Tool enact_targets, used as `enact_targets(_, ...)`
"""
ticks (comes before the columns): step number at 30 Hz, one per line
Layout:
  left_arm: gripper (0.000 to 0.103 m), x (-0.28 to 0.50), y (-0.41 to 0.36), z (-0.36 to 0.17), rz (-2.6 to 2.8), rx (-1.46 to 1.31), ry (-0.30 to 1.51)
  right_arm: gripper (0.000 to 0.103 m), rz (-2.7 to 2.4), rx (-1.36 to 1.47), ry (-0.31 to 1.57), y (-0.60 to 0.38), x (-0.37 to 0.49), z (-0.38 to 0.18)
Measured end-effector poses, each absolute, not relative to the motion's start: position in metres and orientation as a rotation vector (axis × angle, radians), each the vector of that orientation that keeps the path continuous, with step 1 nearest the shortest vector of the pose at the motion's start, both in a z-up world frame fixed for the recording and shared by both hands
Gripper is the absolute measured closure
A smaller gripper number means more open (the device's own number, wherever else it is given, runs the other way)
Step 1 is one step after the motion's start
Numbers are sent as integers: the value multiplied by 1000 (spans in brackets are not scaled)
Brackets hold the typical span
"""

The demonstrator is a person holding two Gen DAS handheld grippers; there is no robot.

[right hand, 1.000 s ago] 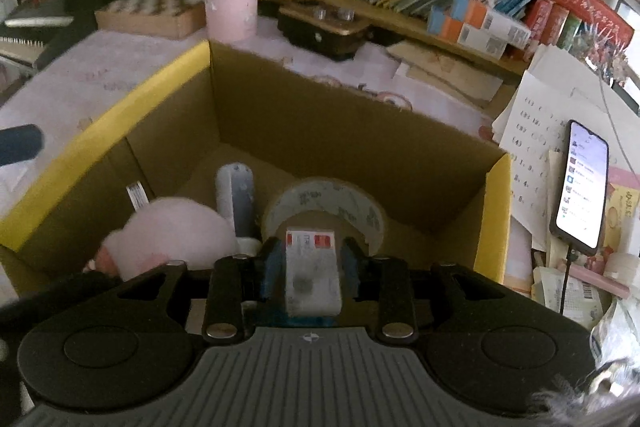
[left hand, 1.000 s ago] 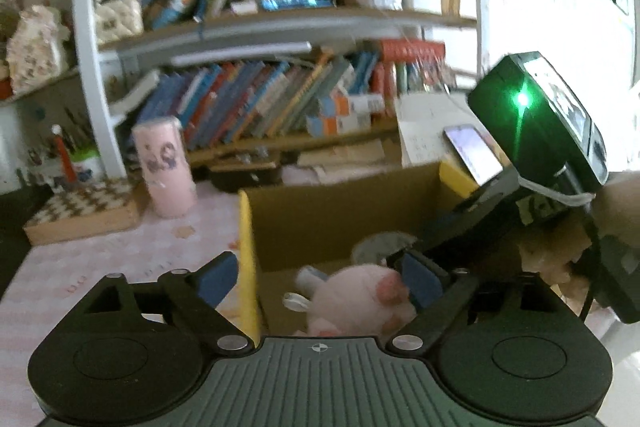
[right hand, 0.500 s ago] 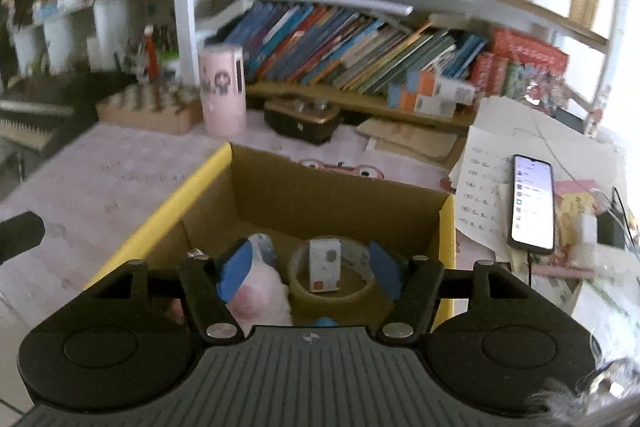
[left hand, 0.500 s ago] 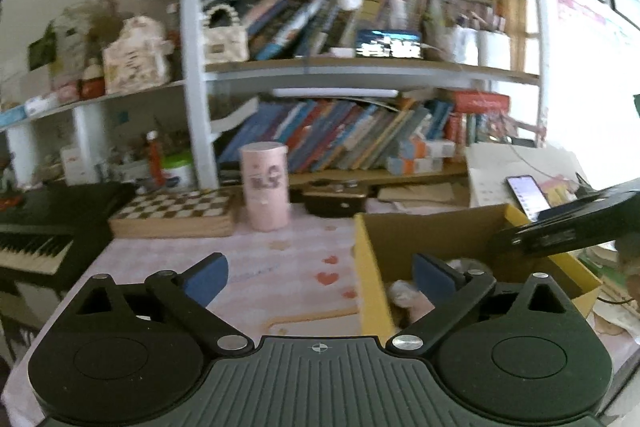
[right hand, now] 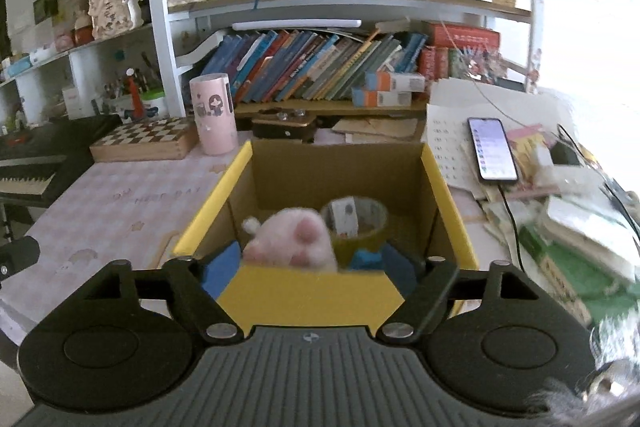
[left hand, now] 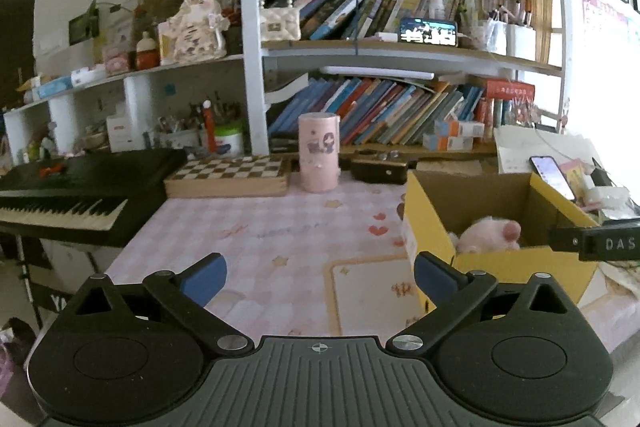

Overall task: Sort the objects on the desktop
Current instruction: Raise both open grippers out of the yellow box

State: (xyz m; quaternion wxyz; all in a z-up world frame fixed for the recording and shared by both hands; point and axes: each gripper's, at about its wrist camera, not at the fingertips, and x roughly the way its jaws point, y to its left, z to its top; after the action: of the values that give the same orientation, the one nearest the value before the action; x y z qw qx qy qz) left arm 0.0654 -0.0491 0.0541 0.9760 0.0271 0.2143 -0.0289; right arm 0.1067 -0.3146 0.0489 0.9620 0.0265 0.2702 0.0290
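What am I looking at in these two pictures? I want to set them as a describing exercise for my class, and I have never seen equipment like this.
There is no robot here. A person carries a hand-held gripper in each hand, and each has a wide-angle camera looking forward along its two blue-padded fingers.

One picture comes from the left hand-held gripper: it is open and empty above the pink desk cover.

The other comes from the right hand-held gripper, at the near wall of a yellow cardboard box. Its jaws are opening and hold nothing.

In the box lie a pink plush toy and a tape roll with a small white box standing inside it.

Also on the desk: a pink canister, a chessboard box and a phone resting on papers.
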Motion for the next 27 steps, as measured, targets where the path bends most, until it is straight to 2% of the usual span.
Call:
enact_targets(19, 0, -23, -9, 28, -46, 64, 509, 16, -19, 65, 594, -245, -23, 11)
enact_targets(21, 0, -30, -8, 24, -45, 73, 517, 10, -17, 62, 595, -237, -32, 8)
enact_targets(27, 0, -41, -5, 15, -58, 86, 572, 5, 20, 16, 607, -215, -48, 2)
